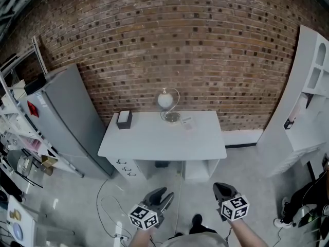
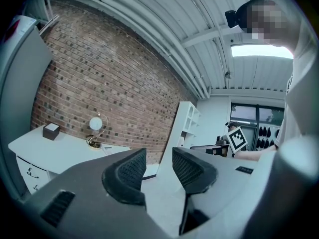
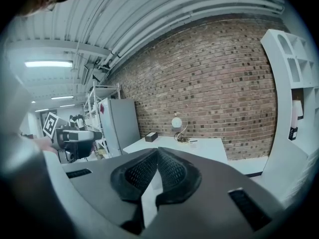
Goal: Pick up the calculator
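Far ahead stands a white table (image 1: 154, 143). On it, just right of the lamp's base, lies a small flat item (image 1: 186, 120); it is too small to tell whether it is the calculator. It also shows as a dark sliver (image 2: 107, 147) in the left gripper view and as a speck (image 3: 193, 141) in the right gripper view. My left gripper (image 1: 164, 193) (image 2: 159, 156) is held low in front of me, well short of the table, open with nothing between its pads. My right gripper (image 1: 220, 187) (image 3: 157, 153) hangs beside it, its pads meeting at the tips on nothing.
A black box (image 1: 124, 119) sits at the table's back left and a globe lamp (image 1: 165, 100) at the back middle. A grey fridge (image 1: 61, 117) and metal rack (image 1: 15, 127) stand left, a white shelf unit (image 1: 308, 86) right. Cables (image 1: 110, 210) trail over the floor.
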